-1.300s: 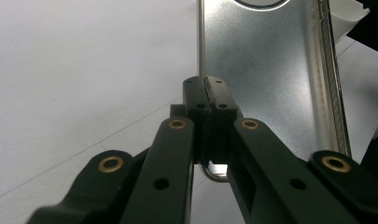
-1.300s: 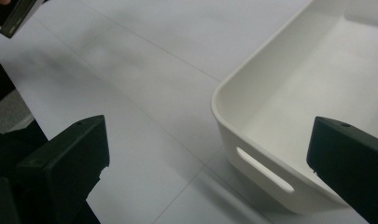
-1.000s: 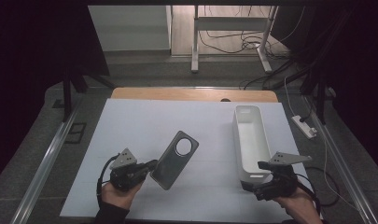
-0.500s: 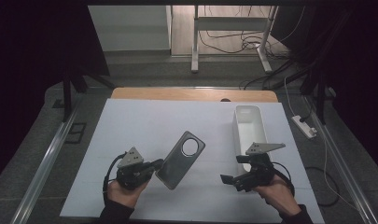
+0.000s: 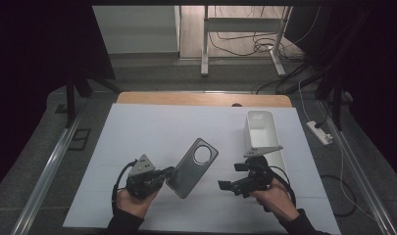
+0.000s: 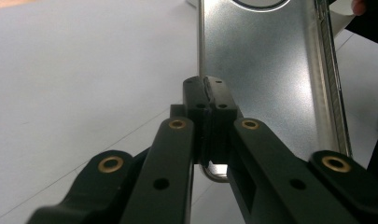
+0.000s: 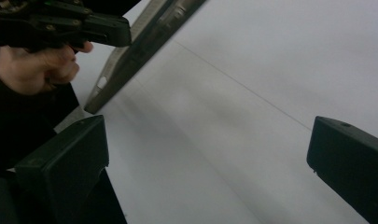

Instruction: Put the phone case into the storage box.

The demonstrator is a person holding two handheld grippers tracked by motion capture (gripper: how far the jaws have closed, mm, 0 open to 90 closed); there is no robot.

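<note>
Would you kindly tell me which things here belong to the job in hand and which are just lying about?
In the job:
- metal plate, clamped at its near edge by the left claw
- right claw, jaws wide open, empty, pointing toward the plate

Lying about:
- white bin on the table's right
- power strip and cables on the floor

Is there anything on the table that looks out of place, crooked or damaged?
Nothing looks damaged or spilled. The metal plate with the round hole sits at a slant only because the left gripper clamps its lower edge. The white bin stands upright on the white table sheet. The right gripper is open, holding nothing.
</note>
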